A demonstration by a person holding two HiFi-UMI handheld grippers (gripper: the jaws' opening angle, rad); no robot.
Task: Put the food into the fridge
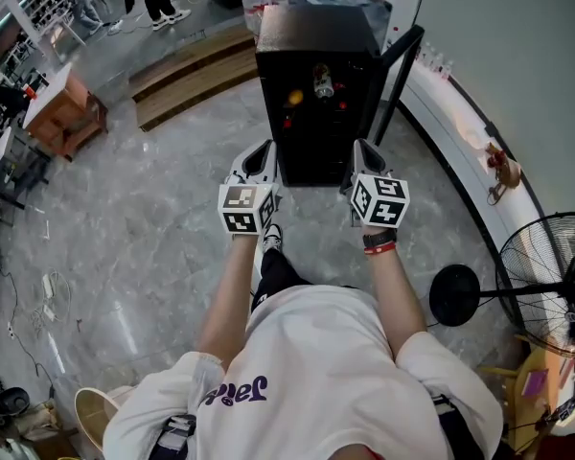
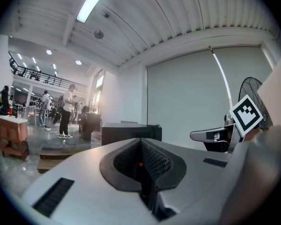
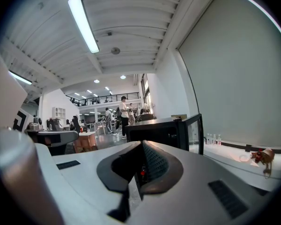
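Facing open fridge (image 1: 316, 29), left gripper (image 1: 261, 153) and right gripper (image 1: 364, 151) closed, empty

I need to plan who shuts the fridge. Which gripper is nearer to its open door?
Right. The right gripper is in front of the right edge of the fridge, close to the open door; the left gripper is in front of the left edge, across the opening from the door.

Large workshop hall: ribbed ceiling (image 3: 131, 18), strip light (image 3: 83, 23), mezzanine railing (image 2: 42, 78), workbench (image 1: 53, 94).
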